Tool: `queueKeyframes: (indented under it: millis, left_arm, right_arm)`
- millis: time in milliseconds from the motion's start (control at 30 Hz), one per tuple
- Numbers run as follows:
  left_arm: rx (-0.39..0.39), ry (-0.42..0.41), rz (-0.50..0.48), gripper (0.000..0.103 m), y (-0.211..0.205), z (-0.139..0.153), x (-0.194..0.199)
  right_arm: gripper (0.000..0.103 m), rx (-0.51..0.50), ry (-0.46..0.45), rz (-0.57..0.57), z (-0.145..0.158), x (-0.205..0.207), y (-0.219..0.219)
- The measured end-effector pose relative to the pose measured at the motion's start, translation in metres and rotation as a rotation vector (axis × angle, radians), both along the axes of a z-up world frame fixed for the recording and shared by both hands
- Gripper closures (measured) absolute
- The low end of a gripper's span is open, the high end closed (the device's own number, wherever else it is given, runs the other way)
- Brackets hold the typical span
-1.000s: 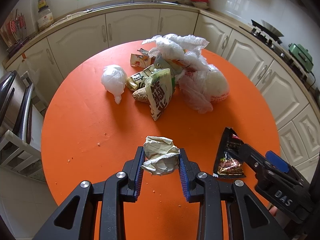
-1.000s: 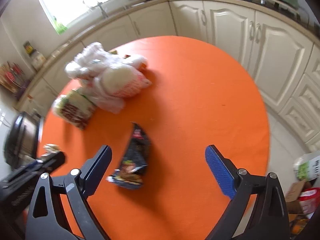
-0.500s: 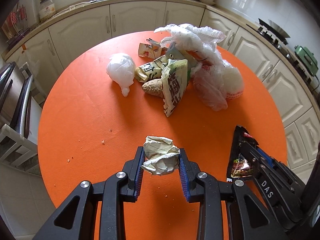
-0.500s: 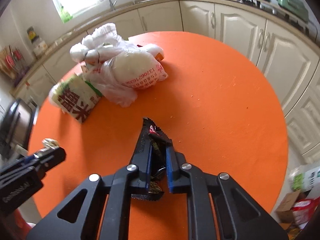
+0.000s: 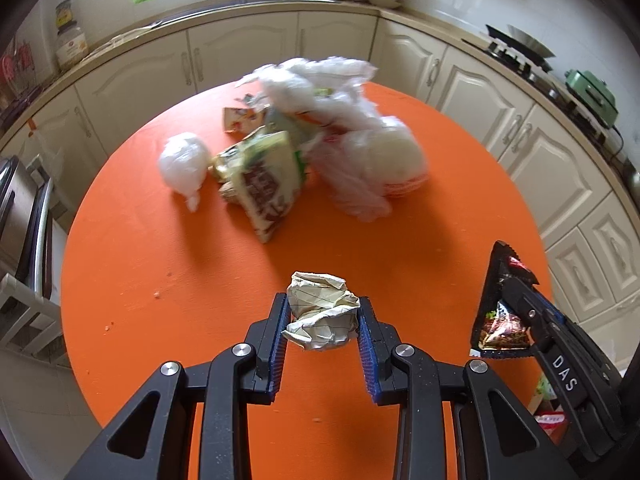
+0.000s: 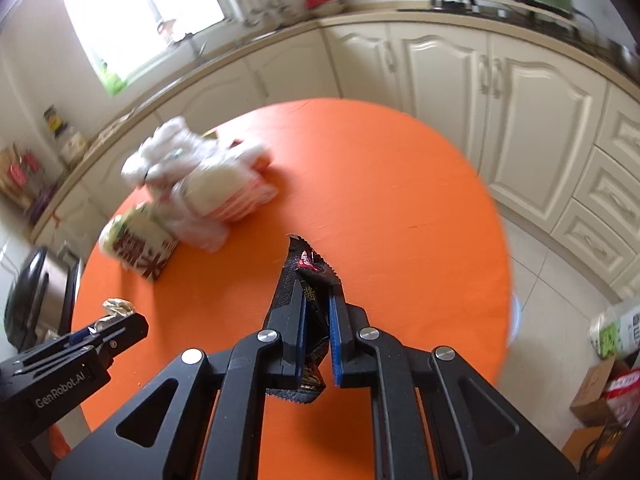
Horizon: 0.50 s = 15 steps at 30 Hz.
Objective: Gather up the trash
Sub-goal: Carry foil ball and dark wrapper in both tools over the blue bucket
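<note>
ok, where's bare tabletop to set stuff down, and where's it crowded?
Bare: the table's right half, from the trash pile to the cabinet-side edge, and the near-left stretch below the white bag. Crowded: the far-centre pile.

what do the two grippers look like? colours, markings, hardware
Both the left gripper and the right gripper are matte black plastic with triangular cut-outs in the linkages, silver round pivot screws and ribbed blue finger pads. White lettering on the bodies: "GenRobot.AI" on the left, "DAS" on the right. No cables or sleeves show.
</note>
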<state>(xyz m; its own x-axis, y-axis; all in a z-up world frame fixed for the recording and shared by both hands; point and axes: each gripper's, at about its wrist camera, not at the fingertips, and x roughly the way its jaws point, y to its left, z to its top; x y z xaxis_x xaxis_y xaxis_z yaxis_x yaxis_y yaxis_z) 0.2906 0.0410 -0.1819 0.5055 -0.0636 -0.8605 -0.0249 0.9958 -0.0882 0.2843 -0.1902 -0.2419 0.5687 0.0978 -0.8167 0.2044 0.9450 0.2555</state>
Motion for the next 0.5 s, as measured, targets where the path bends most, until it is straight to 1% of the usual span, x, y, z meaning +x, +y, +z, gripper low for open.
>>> queueKeyframes:
  millis: [200,333,500]
  left_arm:
    - [-0.001,-0.02,-0.109,0.075,-0.056,0.007,0.002]
    - [0.002,-0.025,-0.224,0.075,-0.11,0.008,0.004]
    - [0.003,-0.014,-0.347,0.075,-0.173,0.003,0.006]
  right_arm:
    - [0.094,-0.02,-0.033,-0.111,0.017,-0.026,-0.049]
    - [0.094,-0.033,-0.04,-0.207,0.024,-0.05,-0.09]
    - [0.094,-0.049,-0.033,-0.331,0.024,-0.081,-0.146]
